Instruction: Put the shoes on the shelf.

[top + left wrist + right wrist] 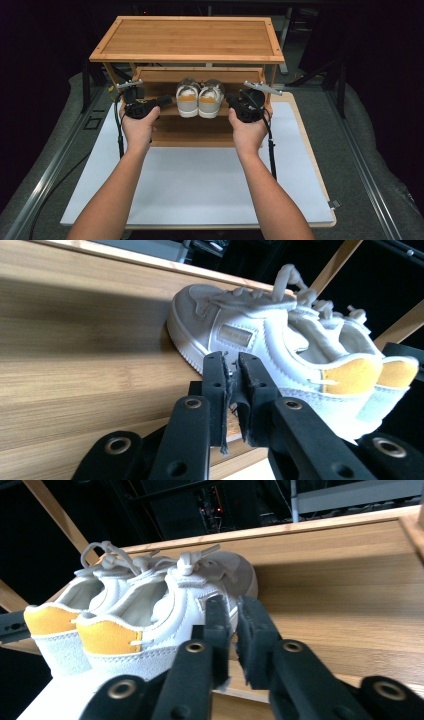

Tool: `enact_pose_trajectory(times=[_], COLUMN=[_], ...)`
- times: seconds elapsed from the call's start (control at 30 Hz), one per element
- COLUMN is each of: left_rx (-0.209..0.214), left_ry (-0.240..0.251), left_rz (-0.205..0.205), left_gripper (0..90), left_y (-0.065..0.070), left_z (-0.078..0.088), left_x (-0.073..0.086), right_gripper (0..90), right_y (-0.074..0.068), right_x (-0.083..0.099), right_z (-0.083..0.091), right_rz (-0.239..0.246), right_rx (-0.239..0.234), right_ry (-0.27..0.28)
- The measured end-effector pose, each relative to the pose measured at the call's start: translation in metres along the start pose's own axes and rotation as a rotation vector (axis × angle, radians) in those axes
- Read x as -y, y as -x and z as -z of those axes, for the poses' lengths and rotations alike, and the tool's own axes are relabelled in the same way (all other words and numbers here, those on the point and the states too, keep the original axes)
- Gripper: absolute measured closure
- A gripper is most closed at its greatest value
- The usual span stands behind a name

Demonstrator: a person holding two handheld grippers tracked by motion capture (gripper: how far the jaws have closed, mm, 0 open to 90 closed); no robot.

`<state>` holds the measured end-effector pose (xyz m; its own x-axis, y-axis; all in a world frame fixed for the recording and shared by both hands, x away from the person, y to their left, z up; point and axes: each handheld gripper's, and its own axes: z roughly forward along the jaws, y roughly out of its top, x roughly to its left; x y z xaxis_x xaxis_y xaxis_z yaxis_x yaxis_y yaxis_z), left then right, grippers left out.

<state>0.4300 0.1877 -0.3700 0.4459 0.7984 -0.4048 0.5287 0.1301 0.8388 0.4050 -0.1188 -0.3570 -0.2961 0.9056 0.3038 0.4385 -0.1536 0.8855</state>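
Flanking unbranded white shoes (199, 98) on the rack (186, 39), left claw (232, 371) and right claw (234, 614) nearly closed, empty.

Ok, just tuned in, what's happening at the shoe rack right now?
A person holds a gripper in each hand at the middle shelf of a wooden shoe rack, flanking a pair of white shoes with yellow heels. The left gripper and the right gripper both have their jaws nearly together beside the shoes, with nothing gripped between them.

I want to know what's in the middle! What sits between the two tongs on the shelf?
In the high view, a pair of white shoes stands side by side between the left tongs and the right tongs.
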Motion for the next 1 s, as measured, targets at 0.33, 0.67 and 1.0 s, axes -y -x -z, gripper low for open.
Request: enact_pose_trajectory(times=[0.33, 0.67, 1.0], left_rx=[-0.027, -0.026, -0.036], left_ry=[-0.018, -0.026, -0.025], left_rz=[-0.009, -0.015, -0.025], left_gripper=[87.7, 89.4, 89.8], left_y=[0.003, 0.005, 0.007], left_z=[-0.011, -0.02, -0.026], left_x=[0.004, 0.004, 0.002], right_gripper=[90.0, 90.0, 90.0], right_y=[0.003, 0.004, 0.008], right_x=[0.012, 0.014, 0.013], right_z=[-0.015, -0.024, -0.032], right_rz=[-0.036, -0.058, -0.095], right_rx=[-0.015, -0.041, -0.077], right_ry=[-0.049, -0.062, -0.044])
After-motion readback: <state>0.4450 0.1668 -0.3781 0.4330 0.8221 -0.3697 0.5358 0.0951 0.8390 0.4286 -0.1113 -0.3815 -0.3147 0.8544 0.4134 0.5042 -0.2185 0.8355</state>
